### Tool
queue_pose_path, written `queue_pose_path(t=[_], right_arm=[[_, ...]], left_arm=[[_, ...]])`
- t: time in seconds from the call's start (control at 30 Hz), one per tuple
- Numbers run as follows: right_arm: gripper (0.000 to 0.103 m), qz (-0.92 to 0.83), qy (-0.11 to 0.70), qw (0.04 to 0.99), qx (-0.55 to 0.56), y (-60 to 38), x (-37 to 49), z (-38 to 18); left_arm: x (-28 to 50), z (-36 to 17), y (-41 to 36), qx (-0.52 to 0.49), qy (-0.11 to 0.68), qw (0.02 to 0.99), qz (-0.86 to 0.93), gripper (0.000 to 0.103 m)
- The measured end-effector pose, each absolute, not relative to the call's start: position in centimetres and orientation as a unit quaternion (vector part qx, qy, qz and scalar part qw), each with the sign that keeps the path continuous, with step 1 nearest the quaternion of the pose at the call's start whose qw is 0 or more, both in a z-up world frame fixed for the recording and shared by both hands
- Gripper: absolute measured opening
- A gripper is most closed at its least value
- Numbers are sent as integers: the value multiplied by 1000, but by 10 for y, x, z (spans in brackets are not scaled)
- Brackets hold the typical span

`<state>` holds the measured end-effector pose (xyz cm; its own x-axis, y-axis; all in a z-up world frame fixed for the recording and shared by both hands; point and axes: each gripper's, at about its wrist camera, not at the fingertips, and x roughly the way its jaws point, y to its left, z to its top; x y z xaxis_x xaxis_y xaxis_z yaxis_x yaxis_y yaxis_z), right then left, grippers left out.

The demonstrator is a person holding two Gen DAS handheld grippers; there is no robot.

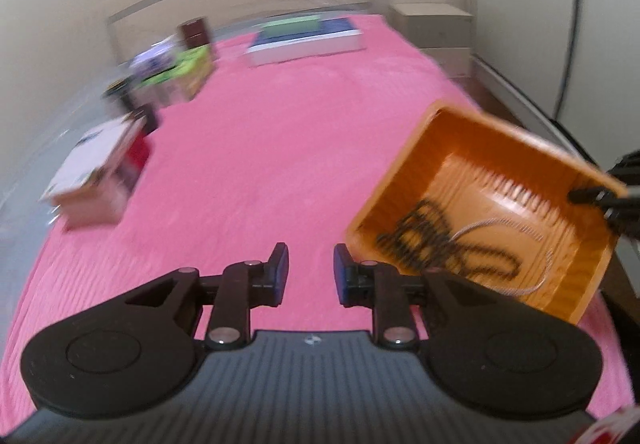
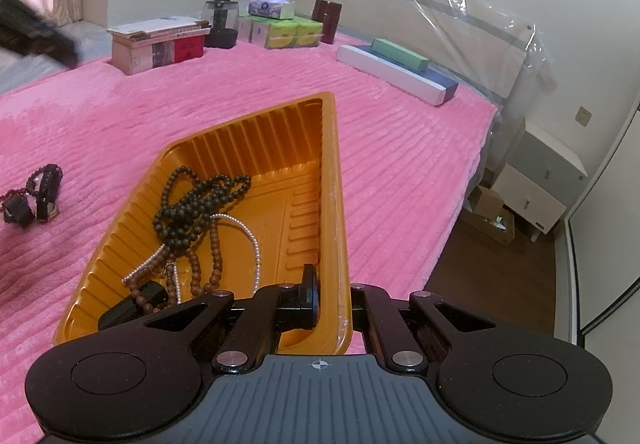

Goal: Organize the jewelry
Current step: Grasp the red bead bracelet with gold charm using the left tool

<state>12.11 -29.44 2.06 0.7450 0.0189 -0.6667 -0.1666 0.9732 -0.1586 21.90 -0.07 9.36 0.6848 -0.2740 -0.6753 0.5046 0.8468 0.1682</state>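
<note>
An orange plastic tray (image 2: pixel 328 171) sits on the pink bed cover. It holds dark bead necklaces (image 2: pixel 192 203), a brown bead strand (image 2: pixel 216 252) and a thin white pearl chain (image 2: pixel 256 244). My right gripper (image 2: pixel 332 300) is shut on the tray's near right wall, one finger inside and one outside. In the blurred left wrist view the tray (image 1: pixel 400 179) is at the right with the beads (image 1: pixel 440 244) in it. My left gripper (image 1: pixel 311 270) is open and empty over the cover, left of the tray. More dark jewelry (image 2: pixel 36 195) lies loose on the cover at far left.
Boxes and books (image 2: pixel 160 43), a dark jar (image 2: pixel 220 23), green tissue packs (image 2: pixel 288 29) and a long white and blue box (image 2: pixel 400 71) line the far side of the bed. The bed's right edge (image 2: pixel 472 179) drops to a wooden floor with a white nightstand (image 2: pixel 540 179).
</note>
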Motion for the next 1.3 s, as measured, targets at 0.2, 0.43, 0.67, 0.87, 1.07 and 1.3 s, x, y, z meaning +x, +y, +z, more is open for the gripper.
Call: queue_pose_path(t=[0.2,0.43,0.67,0.87,1.07,1.3], right_arm=[[4,52,353,928,-108,-294,120,21],[4,51,353,928,-109,-293,119,21],[4,51,353,928,-109,-294,119,21],[4,50,352,929,-107,-294,118,21],[4,50,352,929,-107,-294,117,21],[4,47,356,927,-105,-295,117,21]], left_arm=[[180,70,58,145,337,921,-135,27],[141,30,105,93,337,935,-61,37],[115,-11,131,41,349,936,0,39],[107,-33,136,-8,359,933,18,39],[114,-41,132,-54,353,933,34,39],[127,-57,125,-87,370,923,54,28]])
